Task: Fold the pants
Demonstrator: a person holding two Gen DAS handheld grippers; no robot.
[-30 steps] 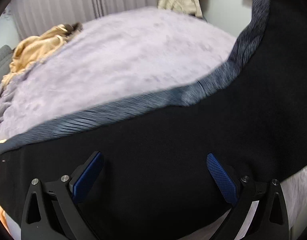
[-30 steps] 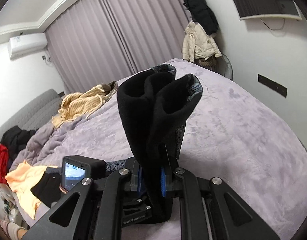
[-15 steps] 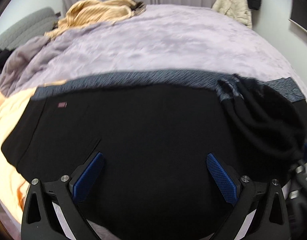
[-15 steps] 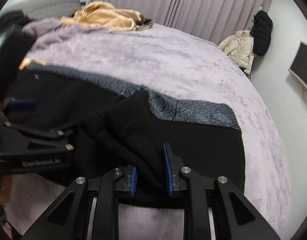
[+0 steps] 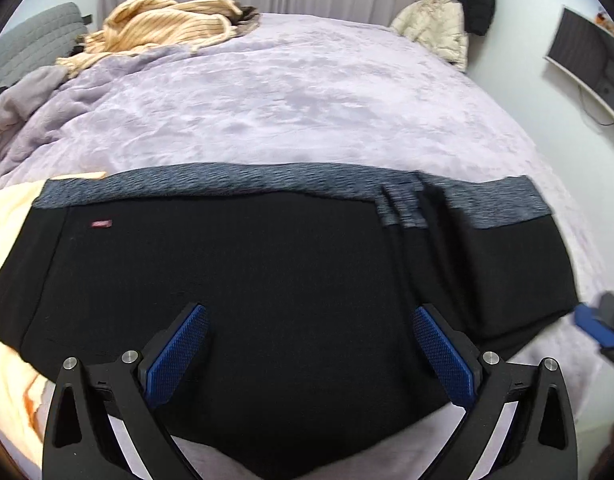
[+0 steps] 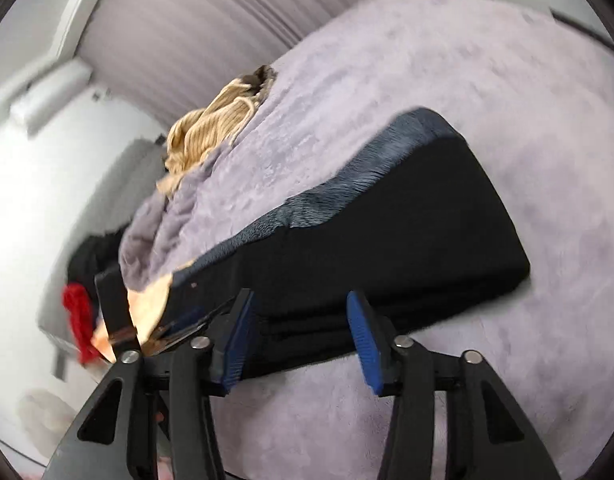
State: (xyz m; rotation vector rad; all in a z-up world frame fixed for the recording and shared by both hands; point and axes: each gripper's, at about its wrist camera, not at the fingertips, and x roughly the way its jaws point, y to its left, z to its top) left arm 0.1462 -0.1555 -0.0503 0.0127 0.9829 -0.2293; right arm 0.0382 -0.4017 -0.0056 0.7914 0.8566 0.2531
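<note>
pants flat on the bed, both hand-held grippers let go

the pants (image 5: 235, 292) lie folded and flat on the bed (image 5: 307, 92), a wide black slab with its long axis running left to right across the left wrist view. the grey waistband (image 5: 235, 180) forms the far edge, toward the curtain end of the bed. a small red tag (image 5: 101, 223) sits near the pants' far left corner. vertical creases cross the cloth right of the middle.

the left hand-held gripper (image 5: 313, 354) hovers over the near edge of the pants, jaws spread wide, nothing between its blue pads (image 5: 175, 360). whether it touches the cloth cannot be told.

the right hand-held gripper (image 6: 299, 344) is at the near right corner of the pants (image 6: 379, 248), jaws well apart and holding nothing. the layered edge of the fold shows just beyond its fingertips (image 6: 361, 332). this view is tilted and blurred.

half a second ago the right one was shut on a bunched lump of black cloth at the right end of the pants. that lump is now laid down smooth, and the jaws have opened and drawn back off the cloth. a second ago it held the cloth up in the air. the left one's jaws were just as wide in both earlier frames.

beyond the pants a tan ribbed garment (image 5: 167, 28) lies at the far left of the bed. pale orange cloth (image 5: 11, 240) shows under the pants' left end.
</note>
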